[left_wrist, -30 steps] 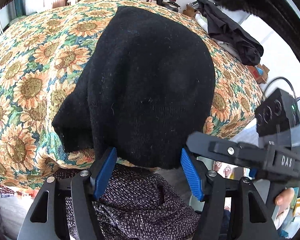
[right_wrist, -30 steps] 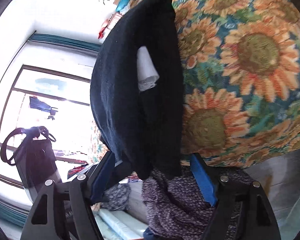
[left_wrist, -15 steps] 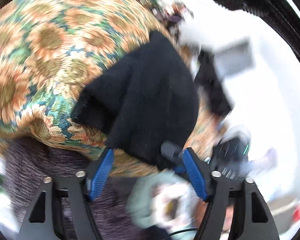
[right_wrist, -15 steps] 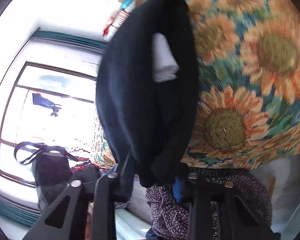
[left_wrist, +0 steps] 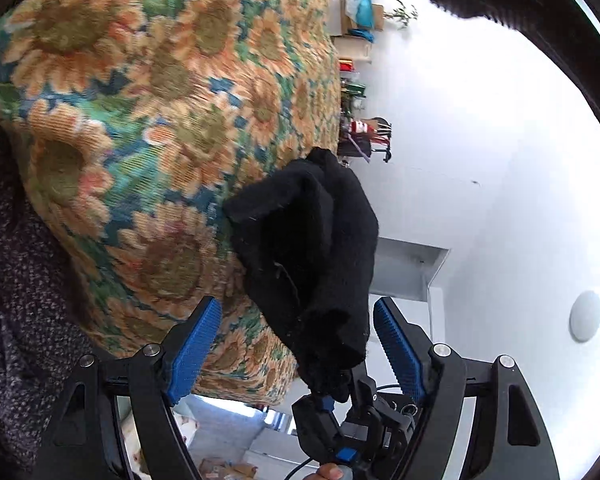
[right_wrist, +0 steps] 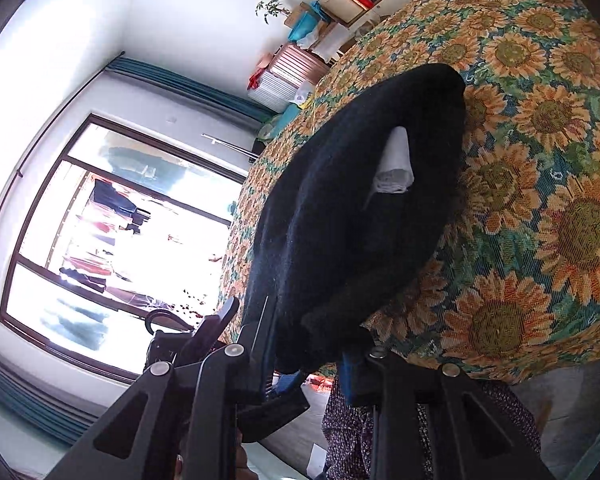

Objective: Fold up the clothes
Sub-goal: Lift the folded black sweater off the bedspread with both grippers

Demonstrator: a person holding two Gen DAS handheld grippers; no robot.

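A black knit garment (right_wrist: pixel 352 216) lies on the sunflower-patterned cloth (right_wrist: pixel 548 184), with a white label (right_wrist: pixel 394 164) showing. My right gripper (right_wrist: pixel 310 364) is shut on its near edge and lifts it off the cloth. In the left wrist view the garment (left_wrist: pixel 312 252) hangs bunched between the blue pads of my left gripper (left_wrist: pixel 296 344), which is open and does not touch it. The right gripper (left_wrist: pixel 340 404) shows there below the garment, pinching its lower end.
The sunflower cloth (left_wrist: pixel 148 128) covers a raised surface whose near edge drops off. A person's speckled grey clothing (left_wrist: pixel 16 280) is at the left. Boxes and a shelf of clutter (right_wrist: pixel 324 12) stand at the far side. A large window (right_wrist: pixel 112 240) is at the left.
My right gripper has shut on the garment's edge and raised it, bunching it up. My left gripper has swung round to the side and stays open.
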